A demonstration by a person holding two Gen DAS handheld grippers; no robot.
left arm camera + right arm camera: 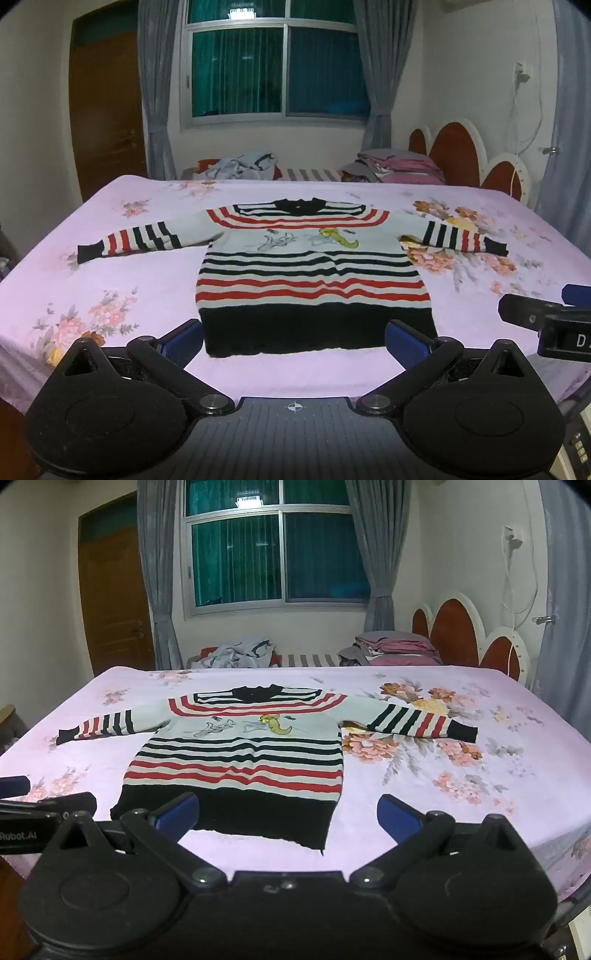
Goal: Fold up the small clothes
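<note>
A small striped sweater (310,266), white with red and black stripes and a black hem, lies flat on the bed with both sleeves spread out; it also shows in the right wrist view (243,753). My left gripper (293,339) is open and empty, hovering just in front of the black hem. My right gripper (288,812) is open and empty, in front of the hem's right corner. The right gripper shows at the right edge of the left wrist view (546,321); the left gripper shows at the left edge of the right wrist view (40,808).
The bed has a pink floral sheet (110,280). A pile of loose clothes (243,166) and folded pink bedding (399,166) lie beyond its far edge. A headboard (465,151) stands at the right, a window and a door behind.
</note>
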